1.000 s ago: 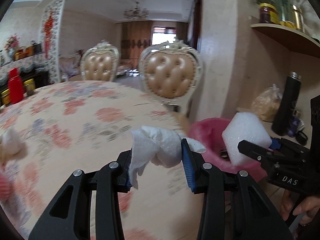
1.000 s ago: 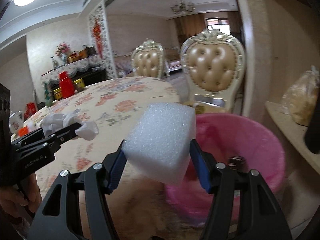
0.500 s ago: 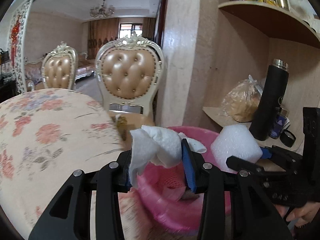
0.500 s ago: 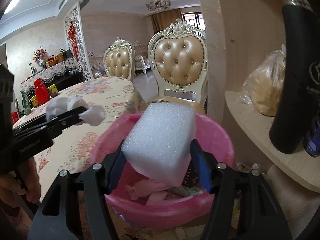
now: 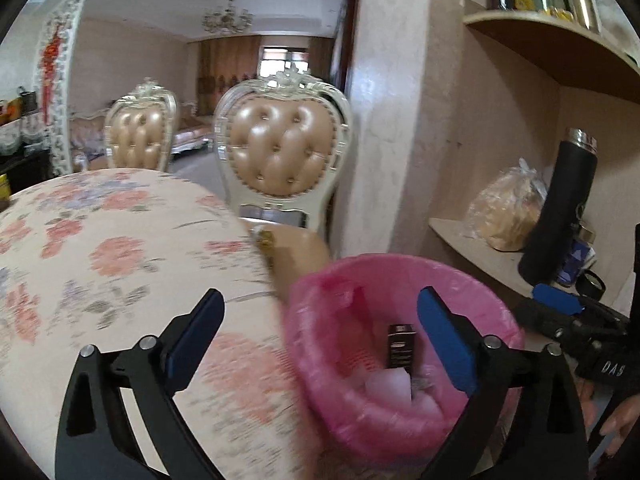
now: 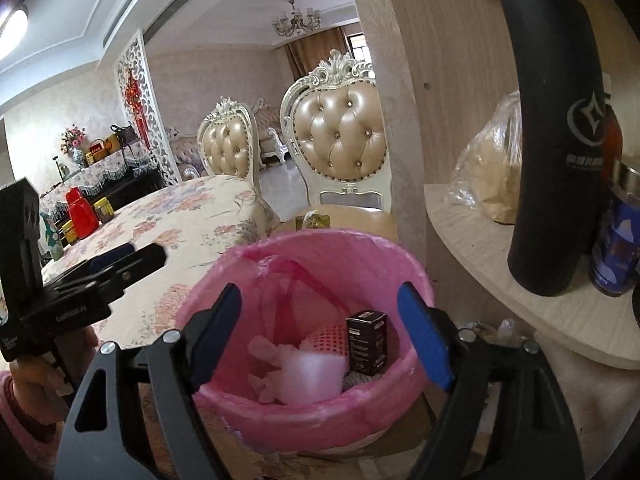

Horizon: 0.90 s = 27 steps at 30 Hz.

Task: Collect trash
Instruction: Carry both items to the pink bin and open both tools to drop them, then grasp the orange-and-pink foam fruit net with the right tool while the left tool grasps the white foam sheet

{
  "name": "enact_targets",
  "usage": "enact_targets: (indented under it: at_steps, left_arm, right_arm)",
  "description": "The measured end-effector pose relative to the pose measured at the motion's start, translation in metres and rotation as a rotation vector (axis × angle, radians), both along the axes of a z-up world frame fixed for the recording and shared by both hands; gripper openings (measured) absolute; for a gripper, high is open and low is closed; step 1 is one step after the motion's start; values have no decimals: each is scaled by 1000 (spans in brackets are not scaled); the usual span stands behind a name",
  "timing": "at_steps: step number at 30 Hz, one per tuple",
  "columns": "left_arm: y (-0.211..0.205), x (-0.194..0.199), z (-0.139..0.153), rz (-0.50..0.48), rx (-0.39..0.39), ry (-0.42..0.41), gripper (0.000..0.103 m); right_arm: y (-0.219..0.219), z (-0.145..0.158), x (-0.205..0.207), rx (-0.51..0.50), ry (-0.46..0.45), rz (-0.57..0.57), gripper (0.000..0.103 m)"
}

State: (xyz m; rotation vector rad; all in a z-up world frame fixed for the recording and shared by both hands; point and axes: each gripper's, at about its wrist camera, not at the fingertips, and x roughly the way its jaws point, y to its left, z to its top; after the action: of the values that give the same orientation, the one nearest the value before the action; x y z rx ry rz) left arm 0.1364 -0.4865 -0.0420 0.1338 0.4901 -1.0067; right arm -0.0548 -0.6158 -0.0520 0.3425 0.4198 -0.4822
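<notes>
Two hand-held grippers hang over a pink plastic waste bin lined with a pink bag (image 6: 320,248), each with its blue-padded jaws spread wide and nothing between them. The left gripper (image 5: 320,332) has just been opening, and its jaws straddle the bin's near left rim and the edge of the round table under a floral cloth (image 5: 120,248). The right gripper (image 6: 320,324) has just been opening too and looks straight down into the bin. Inside, a white foam block (image 6: 312,372) lies on the bottom near the middle, crumpled pale tissue (image 6: 264,354) rests just left of it, touching, and a small black carton (image 6: 367,342) stands upright against the bin's right wall. In the right wrist view the left gripper reaches in from the left edge, a hand (image 6: 36,376) in a pink sleeve below it. Beyond the bin stands a cream carved chair with a tufted tan back (image 6: 340,140). To the right, a curved pale wooden shelf (image 6: 480,248) carries a tall black flask (image 6: 556,128) and a clear bag of tan contents (image 6: 492,172).
</notes>
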Motion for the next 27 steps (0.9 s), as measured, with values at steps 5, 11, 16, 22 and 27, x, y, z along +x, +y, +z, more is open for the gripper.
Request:
enact_targets:
  at_steps: [5, 11, 16, 22, 27]
  left_arm:
    - [60, 2, 10, 114, 13, -44, 93]
    - [141, 2, 20, 268, 31, -101, 94]
    - [225, 2, 24, 417, 49, -144, 94]
    - [328, 5, 27, 615, 73, -164, 94]
    - [420, 18, 29, 787, 71, -126, 94]
  right_arm:
    - [31, 8, 14, -18, 0, 69, 78]
    - [86, 12, 54, -29, 23, 211, 79]
    - [149, 13, 100, -29, 35, 371, 80]
    - [232, 18, 152, -41, 58, 561, 80]
    - [305, 17, 194, -26, 78, 715, 80]
